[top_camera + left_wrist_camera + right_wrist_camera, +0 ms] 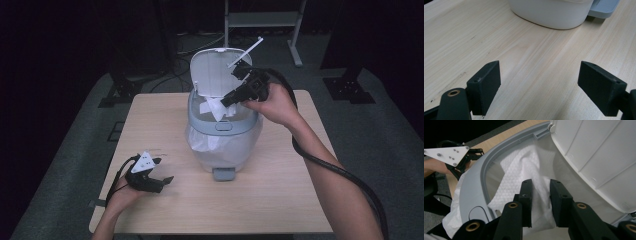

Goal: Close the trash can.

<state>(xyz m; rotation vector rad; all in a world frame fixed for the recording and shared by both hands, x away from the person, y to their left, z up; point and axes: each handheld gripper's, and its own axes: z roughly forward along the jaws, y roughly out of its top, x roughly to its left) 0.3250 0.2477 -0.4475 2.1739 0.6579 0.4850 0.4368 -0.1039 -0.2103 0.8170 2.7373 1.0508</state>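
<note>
Right gripper (540, 203) hovering over open bin (223, 131), jaws pinching white paper towel (524, 170) at bin mouth. Left gripper (539, 85) resting spread wide, empty, on table (280, 200). Risk: towel snagging on rim, draping outside. Right gripper view revealing pinch; high view showing raised lid (215, 67).

Pedal bin (223, 131) — grey rim, white liner bag, lid (216, 70) raised upright — stands mid-table. A white textured paper towel (524, 170) hangs into its opening, pinched between the right gripper (541, 202) jaws.
</note>
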